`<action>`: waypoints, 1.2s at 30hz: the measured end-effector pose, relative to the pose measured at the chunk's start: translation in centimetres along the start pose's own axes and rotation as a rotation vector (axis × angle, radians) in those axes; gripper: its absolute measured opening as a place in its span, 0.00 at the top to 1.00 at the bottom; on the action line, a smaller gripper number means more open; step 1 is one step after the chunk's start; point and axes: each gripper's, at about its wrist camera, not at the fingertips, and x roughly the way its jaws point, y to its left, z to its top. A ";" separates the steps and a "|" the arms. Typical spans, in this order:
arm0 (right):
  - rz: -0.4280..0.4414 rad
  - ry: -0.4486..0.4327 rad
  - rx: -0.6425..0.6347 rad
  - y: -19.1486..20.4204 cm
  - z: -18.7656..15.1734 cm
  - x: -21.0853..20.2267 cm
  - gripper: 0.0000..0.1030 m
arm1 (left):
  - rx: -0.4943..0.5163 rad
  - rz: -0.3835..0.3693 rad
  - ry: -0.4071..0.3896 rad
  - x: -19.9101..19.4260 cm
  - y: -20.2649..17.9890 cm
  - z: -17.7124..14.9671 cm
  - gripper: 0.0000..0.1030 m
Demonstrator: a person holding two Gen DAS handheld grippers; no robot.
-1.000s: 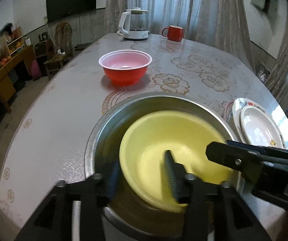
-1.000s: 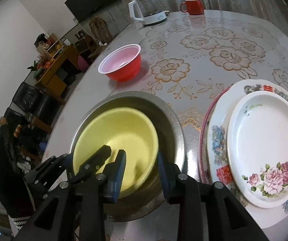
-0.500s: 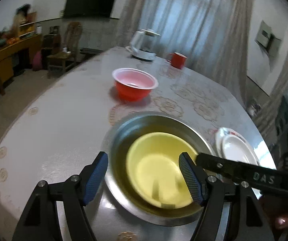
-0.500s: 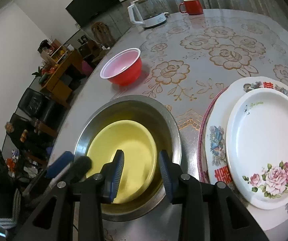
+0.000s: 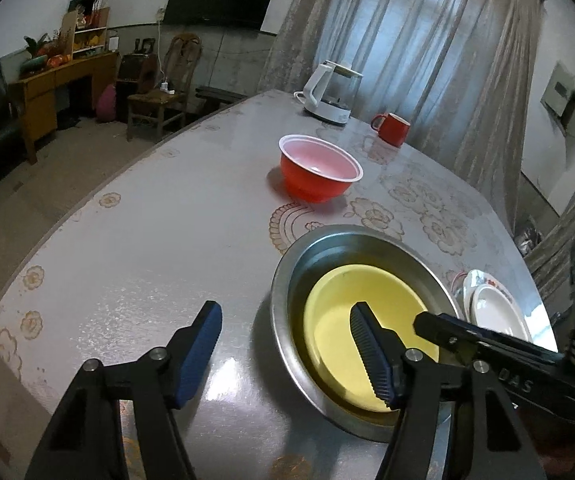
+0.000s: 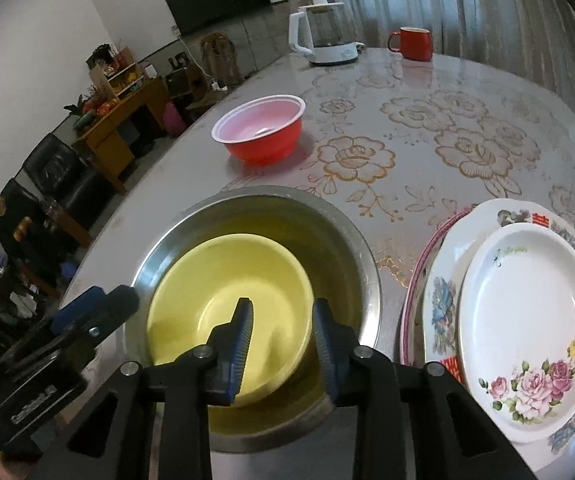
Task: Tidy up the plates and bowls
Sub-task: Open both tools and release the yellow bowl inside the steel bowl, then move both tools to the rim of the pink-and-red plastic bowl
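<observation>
A yellow bowl [image 6: 227, 292] sits inside a steel bowl [image 6: 343, 248] on the table; both show in the left wrist view, the yellow bowl [image 5: 343, 300] and the steel bowl [image 5: 287, 292]. A red bowl [image 5: 319, 172] stands farther back, also in the right wrist view [image 6: 261, 136]. Stacked plates [image 6: 527, 320] lie right of the steel bowl. My left gripper [image 5: 283, 344] is open and empty above the steel bowl's left rim. My right gripper [image 6: 281, 336] is open and empty over the yellow bowl's near right rim.
A white kettle [image 6: 323, 36] and a red mug [image 6: 413, 42] stand at the table's far end. The table [image 5: 147, 240] has a floral cover. Chairs, a wooden desk and a sofa stand on the left of the room.
My left gripper let go of the yellow bowl, opened wide, and pulled back up and to the left. The yellow bowl now rests in the steel bowl. The right gripper stayed open.
</observation>
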 end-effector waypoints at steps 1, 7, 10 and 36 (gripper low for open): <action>0.004 0.006 0.011 -0.2 0.1 0.2 0.71 | 0.002 0.004 -0.003 -0.1 0.0 0.0 0.34; 0.087 -0.016 0.063 -0.7 -0.1 -1.0 0.70 | 0.013 0.025 -0.005 -0.1 -0.1 0.2 0.31; 0.108 -0.045 0.058 -0.4 0.0 -2.0 0.70 | -0.014 0.017 0.005 0.0 0.1 0.4 0.23; 0.100 -0.006 0.041 -2.0 7.0 -0.7 0.66 | 0.003 0.144 0.034 2.4 0.5 4.5 0.13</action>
